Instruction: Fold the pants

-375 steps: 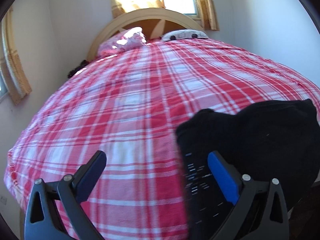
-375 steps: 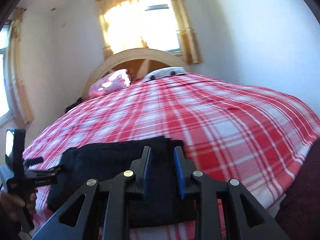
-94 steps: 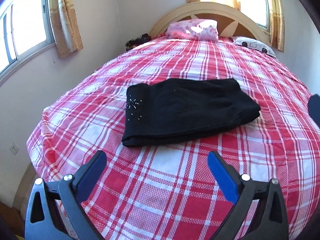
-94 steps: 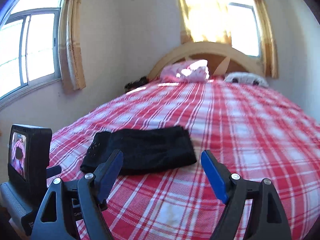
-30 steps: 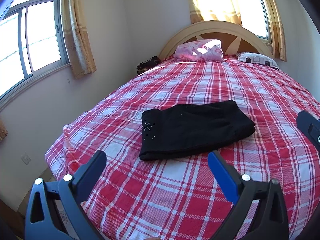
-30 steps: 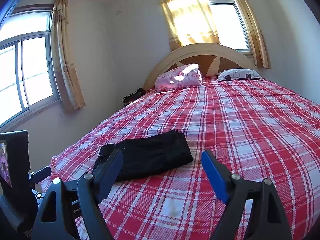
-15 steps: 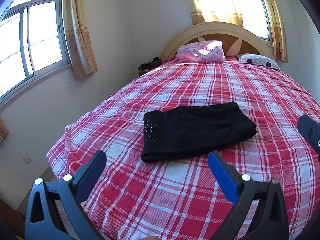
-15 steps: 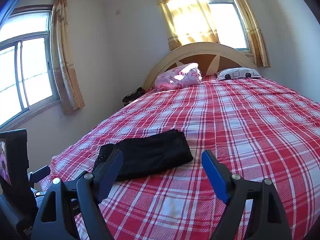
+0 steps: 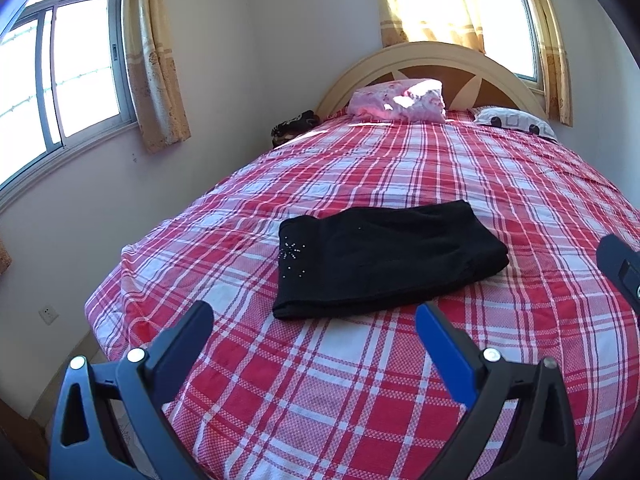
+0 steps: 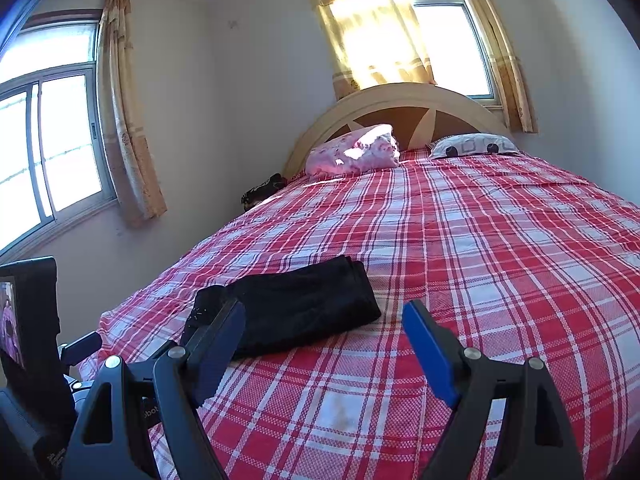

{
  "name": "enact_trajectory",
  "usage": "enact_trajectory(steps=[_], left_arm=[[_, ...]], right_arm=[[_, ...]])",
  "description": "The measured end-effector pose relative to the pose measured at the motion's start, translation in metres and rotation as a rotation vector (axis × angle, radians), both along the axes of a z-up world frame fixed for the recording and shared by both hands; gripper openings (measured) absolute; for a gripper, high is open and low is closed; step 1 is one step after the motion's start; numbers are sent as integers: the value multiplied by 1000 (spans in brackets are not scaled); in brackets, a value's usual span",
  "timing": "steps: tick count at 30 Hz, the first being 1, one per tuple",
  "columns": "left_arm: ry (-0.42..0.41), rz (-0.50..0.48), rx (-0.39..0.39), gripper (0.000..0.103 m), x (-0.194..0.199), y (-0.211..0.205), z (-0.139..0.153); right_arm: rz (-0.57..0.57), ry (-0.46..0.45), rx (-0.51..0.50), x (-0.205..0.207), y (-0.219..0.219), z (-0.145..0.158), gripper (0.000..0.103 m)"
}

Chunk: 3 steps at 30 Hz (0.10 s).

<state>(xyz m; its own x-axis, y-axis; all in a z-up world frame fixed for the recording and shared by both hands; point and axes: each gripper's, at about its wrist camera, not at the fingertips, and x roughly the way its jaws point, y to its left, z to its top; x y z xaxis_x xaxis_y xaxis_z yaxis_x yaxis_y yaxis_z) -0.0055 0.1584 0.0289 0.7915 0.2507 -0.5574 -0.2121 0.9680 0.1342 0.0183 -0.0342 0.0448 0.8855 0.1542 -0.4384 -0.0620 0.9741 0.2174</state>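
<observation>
Our left tool [image 9: 314, 322] and right tool [image 10: 322, 318] hang released, holding nothing; ahead of both, the folded pants [image 9: 384, 256] lie on the bed [image 9: 400, 380].

A big bed [image 9: 400, 380] fills the room, spread with a red and white checked cover. At its far end stands a curved headboard [image 9: 432, 54]; a pink pillow [image 9: 396, 100] leans against it, a white patterned pillow [image 9: 514, 120] just beside. Behind the headboard, a sunlit curtain [image 10: 372, 36]. Left of the bed, a window [image 9: 60, 80] and a wall socket [image 9: 49, 314].
</observation>
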Motion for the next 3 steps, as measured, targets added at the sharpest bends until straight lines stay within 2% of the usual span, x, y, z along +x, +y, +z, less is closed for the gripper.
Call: enact_trajectory(steps=[3], left_arm=[[11,4,-11,103,3,2,-1]], right_arm=[[-4,4,2,0,-1,-1,82]])
